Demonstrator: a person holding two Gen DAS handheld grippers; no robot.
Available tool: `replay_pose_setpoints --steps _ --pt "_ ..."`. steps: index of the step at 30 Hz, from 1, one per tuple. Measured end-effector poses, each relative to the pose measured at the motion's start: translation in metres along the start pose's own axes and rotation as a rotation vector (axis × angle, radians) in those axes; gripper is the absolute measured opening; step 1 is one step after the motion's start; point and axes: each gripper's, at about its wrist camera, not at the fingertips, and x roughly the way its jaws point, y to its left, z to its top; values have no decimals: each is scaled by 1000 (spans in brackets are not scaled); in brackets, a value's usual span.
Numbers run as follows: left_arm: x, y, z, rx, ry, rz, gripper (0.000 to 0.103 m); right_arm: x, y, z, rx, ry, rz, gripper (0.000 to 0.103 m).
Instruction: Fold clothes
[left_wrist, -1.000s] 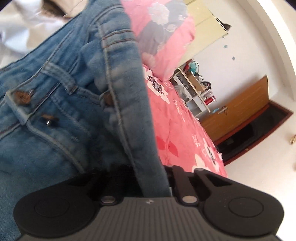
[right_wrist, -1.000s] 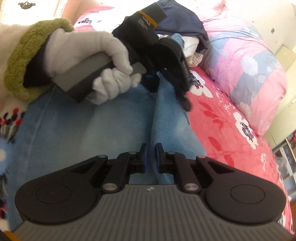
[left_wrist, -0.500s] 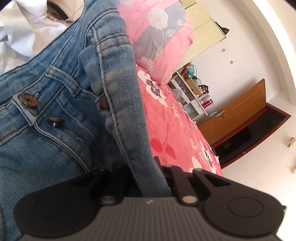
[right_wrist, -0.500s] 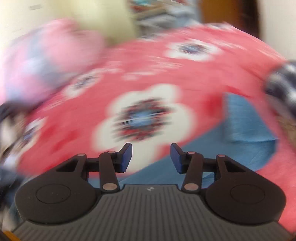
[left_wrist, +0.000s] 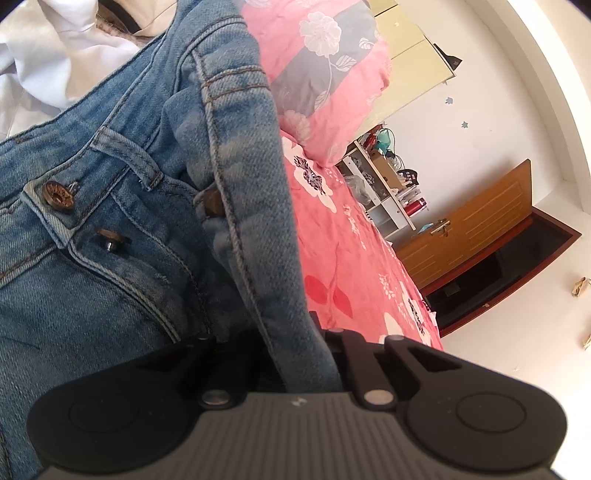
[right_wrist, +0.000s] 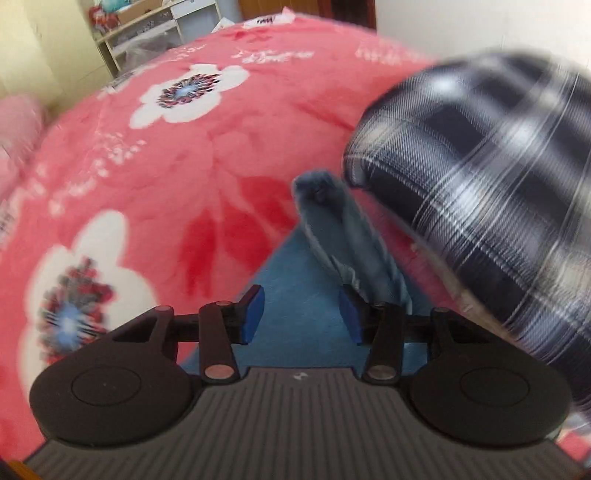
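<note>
While the left gripper was clamped tight on a raised fold of the jeans at the waistband, the right gripper stood partly open, gripping nothing, its blue pads above the blue denim, a bunched strip of it beside the right pad. Faded denim lay on the pink floral bedspread, brown buttons showing. A plaid garment lay right.
</note>
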Motion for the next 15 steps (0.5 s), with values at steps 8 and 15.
replay_pose_setpoints --steps 8,15 --pt "-7 3 3 -12 10 -8 8 29 43 15 -8 147 -57 54" --pt "-10 13 9 -49 13 -23 8 44 72 10 -188 177 -192 67"
